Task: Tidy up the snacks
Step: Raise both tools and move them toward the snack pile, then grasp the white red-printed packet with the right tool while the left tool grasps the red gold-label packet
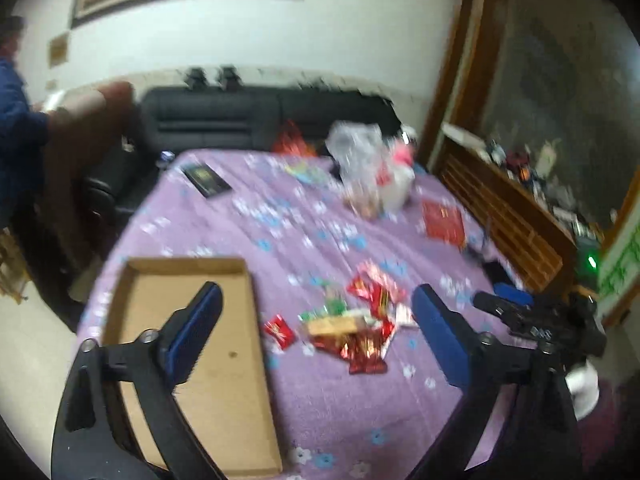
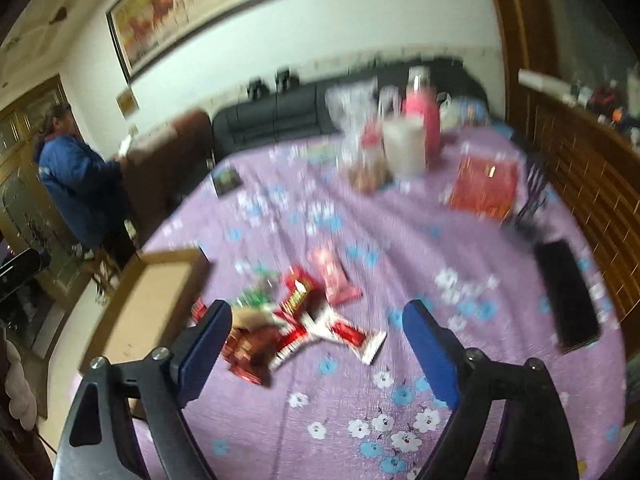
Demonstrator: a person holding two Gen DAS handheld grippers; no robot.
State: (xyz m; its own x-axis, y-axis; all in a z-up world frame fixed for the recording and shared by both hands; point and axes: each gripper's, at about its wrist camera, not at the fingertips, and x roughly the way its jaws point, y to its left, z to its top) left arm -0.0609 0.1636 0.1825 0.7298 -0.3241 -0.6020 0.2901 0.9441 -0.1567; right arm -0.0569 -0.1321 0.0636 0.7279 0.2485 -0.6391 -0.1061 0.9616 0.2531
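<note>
A heap of small snack packets (image 1: pixel 356 320), red, green and tan, lies on the purple flowered tablecloth (image 1: pixel 312 224). Left of it sits a shallow cardboard tray (image 1: pixel 224 360) with nothing in it. My left gripper (image 1: pixel 316 308) hovers above the table with jaws wide and nothing between them; its left finger is over the tray. The right gripper's black body (image 1: pixel 540 320) shows at the right. In the right wrist view the same snack pile (image 2: pixel 296 320) lies just ahead of my right gripper (image 2: pixel 316 320), open and holding nothing, and the tray (image 2: pixel 152 300) is at left.
At the table's far side stand a clear plastic bag (image 1: pixel 356 148), a white cup (image 2: pixel 404 148), a pink bottle (image 2: pixel 420 108) and a red packet (image 2: pixel 484 188). A dark box (image 1: pixel 206 180) and a black flat object (image 2: pixel 568 300) lie on the cloth. A person in blue (image 2: pixel 76 184) stands by the sofa.
</note>
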